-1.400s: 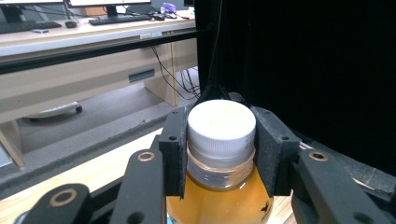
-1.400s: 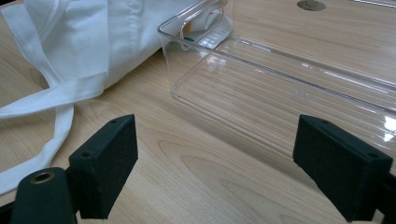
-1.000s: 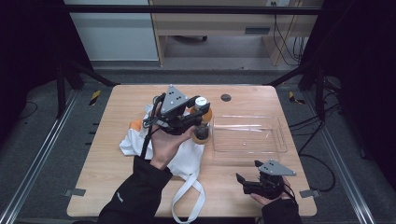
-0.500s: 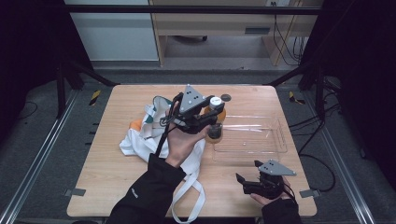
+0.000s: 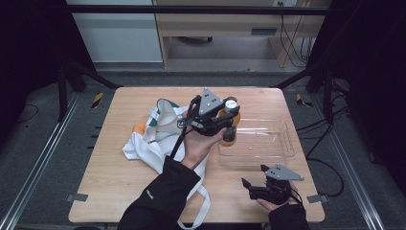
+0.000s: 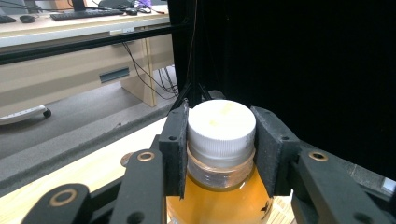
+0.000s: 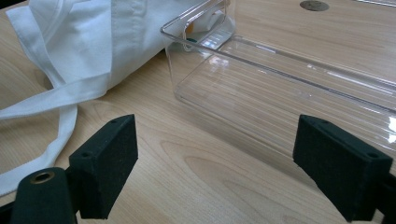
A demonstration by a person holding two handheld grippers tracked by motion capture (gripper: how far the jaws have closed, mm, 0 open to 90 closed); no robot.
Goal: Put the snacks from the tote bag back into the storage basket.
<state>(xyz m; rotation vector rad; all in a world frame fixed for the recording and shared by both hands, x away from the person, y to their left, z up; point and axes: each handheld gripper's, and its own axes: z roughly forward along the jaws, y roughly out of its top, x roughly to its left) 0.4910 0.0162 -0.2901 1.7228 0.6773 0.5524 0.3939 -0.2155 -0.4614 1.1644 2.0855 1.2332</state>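
Bottle of orange liquid, upright, clamped at its white cap by the left hand-held gripper, hangs over the clear tray's nine-o'clock end; right hand-held gripper rests wide apart at five o'clock.

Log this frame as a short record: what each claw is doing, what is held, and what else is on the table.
left claw: shut on the bottle's neck and cap, over the near-left end of the clear tray
bottle: white cap, orange liquid, upright
right claw: open, holds nothing, low over the table's near right part
clear tray: nothing inside
cloth bag: white, crumpled, left of the tray
table: light wood
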